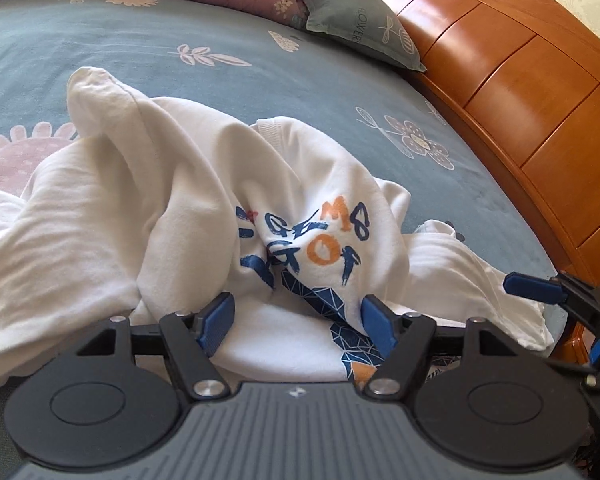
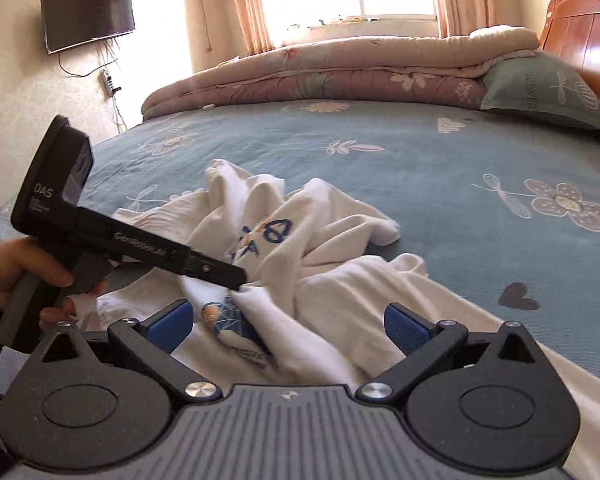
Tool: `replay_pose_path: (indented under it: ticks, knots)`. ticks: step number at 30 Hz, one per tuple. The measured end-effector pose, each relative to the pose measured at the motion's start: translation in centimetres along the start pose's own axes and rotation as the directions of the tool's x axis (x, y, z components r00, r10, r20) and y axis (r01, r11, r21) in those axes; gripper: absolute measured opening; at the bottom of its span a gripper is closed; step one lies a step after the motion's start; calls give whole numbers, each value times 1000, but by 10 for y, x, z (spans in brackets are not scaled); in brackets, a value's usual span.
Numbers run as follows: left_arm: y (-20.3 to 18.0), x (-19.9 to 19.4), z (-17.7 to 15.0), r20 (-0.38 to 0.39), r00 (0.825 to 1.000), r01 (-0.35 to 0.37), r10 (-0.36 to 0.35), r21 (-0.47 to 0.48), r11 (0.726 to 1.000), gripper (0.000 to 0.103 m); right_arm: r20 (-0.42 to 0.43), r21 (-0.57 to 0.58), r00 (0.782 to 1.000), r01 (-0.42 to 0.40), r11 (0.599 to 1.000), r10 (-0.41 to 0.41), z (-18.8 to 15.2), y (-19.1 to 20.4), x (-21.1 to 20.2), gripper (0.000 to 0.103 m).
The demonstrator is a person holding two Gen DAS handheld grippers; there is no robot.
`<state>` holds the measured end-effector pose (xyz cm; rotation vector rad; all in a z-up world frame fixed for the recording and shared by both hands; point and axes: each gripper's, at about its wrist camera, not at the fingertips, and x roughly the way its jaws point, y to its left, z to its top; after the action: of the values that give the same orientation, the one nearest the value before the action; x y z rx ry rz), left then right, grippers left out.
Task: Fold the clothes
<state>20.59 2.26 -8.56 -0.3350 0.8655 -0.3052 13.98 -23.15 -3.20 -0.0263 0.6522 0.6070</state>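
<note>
Left claw (image 1: 296, 322) and right claw (image 2: 288, 326) — both gaping, gripping nothing — are hovering over a crumpled white shirt (image 1: 204, 200) lying on the blue bed (image 1: 148, 48); folded quilt (image 2: 320, 72) and pillow (image 2: 540, 88) are resting beyond.

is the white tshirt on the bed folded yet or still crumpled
Still crumpled. The white t-shirt lies in a bunched heap on the blue bedsheet, with raised ridges, its printed lettering creased and a sleeve flung out sideways; no flat, squared folds show.

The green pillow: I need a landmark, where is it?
The green pillow lies at the bed's far right corner in both views, against the wooden headboard, beside the folded quilt.
</note>
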Motion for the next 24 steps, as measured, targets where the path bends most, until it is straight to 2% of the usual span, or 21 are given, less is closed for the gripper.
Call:
replay_pose_path:
  ticks: [4,7,11,17,19,21,24]
  knots:
    - [-2,0,-2,9,1000,-8,8,18,1000,71,21,87,999,-38,996,36,15,-26,9,99]
    - [2,-2,-1,14,1000,9,-9,1,1000,71,22,122,997,-79,989,77,27,-37,29,89]
    - [7,-12,1,23,999,35,-34,-28,999,71,-5,132,995,-103,986,105,43,-45,65,76]
    - [6,-51,5,111,994,5,-8,30,1000,71,-88,155,991,-90,984,105,48,-63,113,58]
    - [9,-57,5,123,992,-2,-1,27,1000,71,-87,177,989,-105,979,122,47,-67,121,50]
    - [13,-61,5,128,992,-6,3,18,1000,71,-67,207,988,-123,971,139,48,-69,123,8]
    - [15,-61,6,125,992,-4,2,18,1000,71,-7,213,996,-87,973,91,59,-73,113,9]
